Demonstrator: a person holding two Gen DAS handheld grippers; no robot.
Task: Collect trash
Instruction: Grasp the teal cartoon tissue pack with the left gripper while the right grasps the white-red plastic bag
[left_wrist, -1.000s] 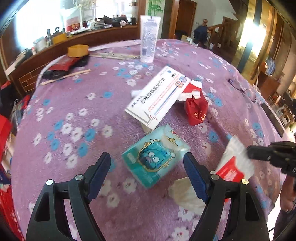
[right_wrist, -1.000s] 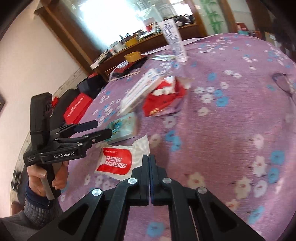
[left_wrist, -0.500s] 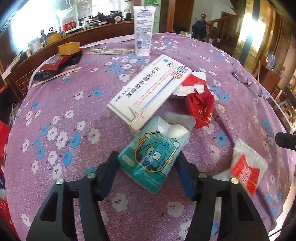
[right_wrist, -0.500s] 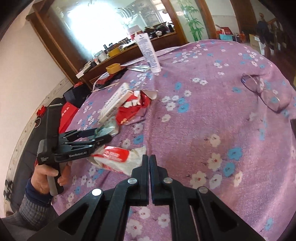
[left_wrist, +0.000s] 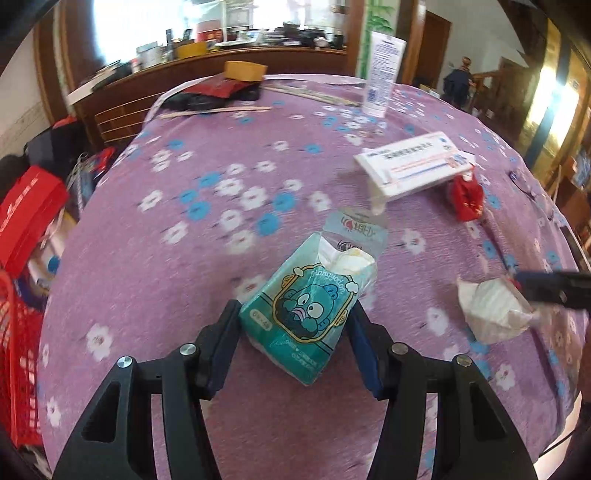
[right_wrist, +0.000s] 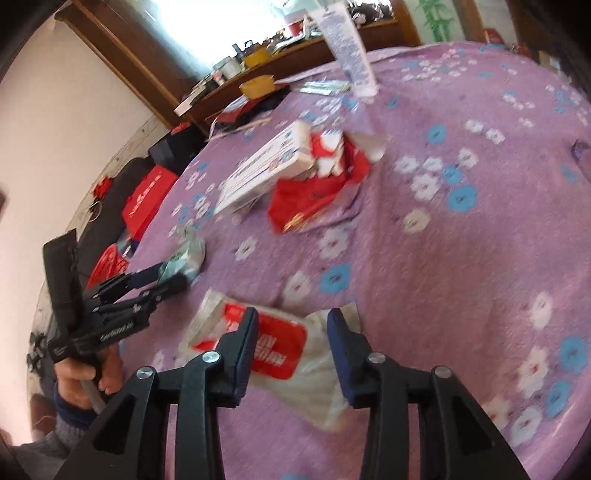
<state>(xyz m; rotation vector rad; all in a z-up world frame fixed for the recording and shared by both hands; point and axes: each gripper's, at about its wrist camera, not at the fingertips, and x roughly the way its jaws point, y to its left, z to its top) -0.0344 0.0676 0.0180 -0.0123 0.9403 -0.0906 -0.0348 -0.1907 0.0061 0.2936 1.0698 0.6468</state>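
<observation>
A teal tissue pack (left_wrist: 306, 295) with a cartoon face, its top torn open, sits between the pads of my left gripper (left_wrist: 293, 314). The jaws are closing, both pads press its sides, and it is tilted above the purple flowered tablecloth (left_wrist: 184, 258). The right wrist view shows that left gripper (right_wrist: 166, 277), in a person's hand, with the pack (right_wrist: 188, 254) at its tips. My right gripper (right_wrist: 292, 321) is opening, its fingers astride a crumpled white wrapper with a red label (right_wrist: 280, 343) on the cloth. The pads do not press it. The left wrist view shows this wrapper (left_wrist: 491, 310) at the right.
Farther back on the table lie a long white medicine box (left_wrist: 413, 166) and crumpled red paper (left_wrist: 467, 195). A white tube (left_wrist: 380, 81) stands at the far edge near a yellow box (left_wrist: 245, 70) and sticks. Red boxes and a red basket (left_wrist: 18, 350) sit off the table's left side.
My left gripper closed on the tissue pack and drew it away from the medicine box. My right gripper went from shut to open and came down over the white and red wrapper.
</observation>
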